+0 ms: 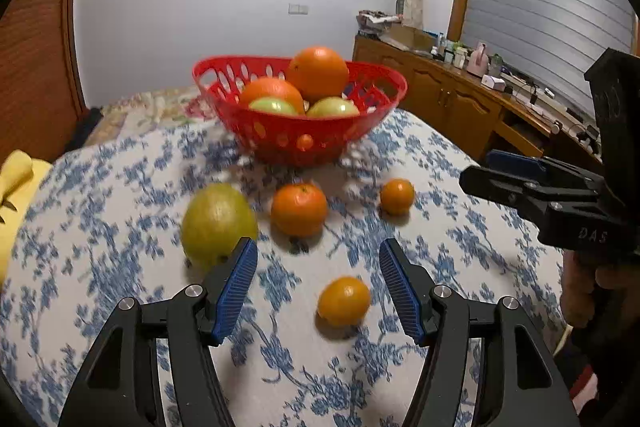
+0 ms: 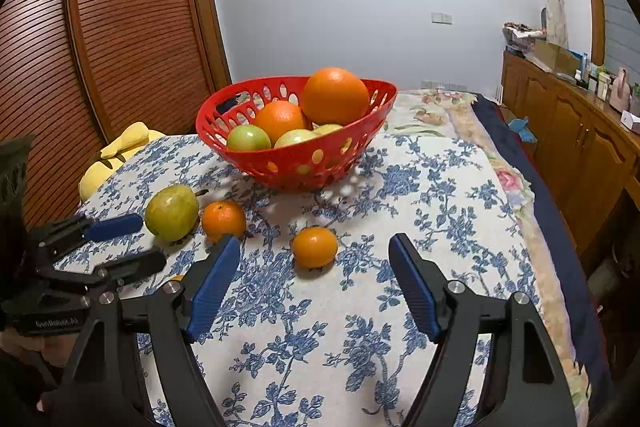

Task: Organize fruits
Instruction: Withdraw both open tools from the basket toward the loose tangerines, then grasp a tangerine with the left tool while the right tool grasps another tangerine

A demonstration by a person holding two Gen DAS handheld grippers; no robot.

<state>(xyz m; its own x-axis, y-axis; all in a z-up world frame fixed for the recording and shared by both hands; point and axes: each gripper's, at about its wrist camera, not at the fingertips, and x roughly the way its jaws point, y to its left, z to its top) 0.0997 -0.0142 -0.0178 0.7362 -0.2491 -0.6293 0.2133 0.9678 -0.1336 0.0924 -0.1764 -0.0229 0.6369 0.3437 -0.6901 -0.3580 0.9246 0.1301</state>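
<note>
A red basket (image 1: 280, 139) (image 2: 288, 163) holds two oranges (image 1: 318, 73) and green apples (image 1: 273, 105) on a blue-flowered cloth (image 1: 460, 227). Loose on the cloth lie a green pear (image 1: 218, 221) (image 2: 172, 213), a mandarin (image 1: 299, 209) (image 2: 223, 219), a second mandarin (image 1: 397, 196) (image 2: 315, 247) and a third (image 1: 344, 301). My left gripper (image 1: 318, 259) is open and empty, just short of the third mandarin. My right gripper (image 2: 314, 255) is open and empty, just short of the second mandarin; it also shows in the left wrist view (image 1: 512, 171).
A yellow plush toy (image 2: 116, 155) lies at the cloth's left edge. A wooden slatted wardrobe (image 2: 100, 47) stands on the left. A cluttered wooden sideboard (image 1: 480, 99) runs along the right. Flowered bedding (image 2: 460, 115) stretches behind the basket.
</note>
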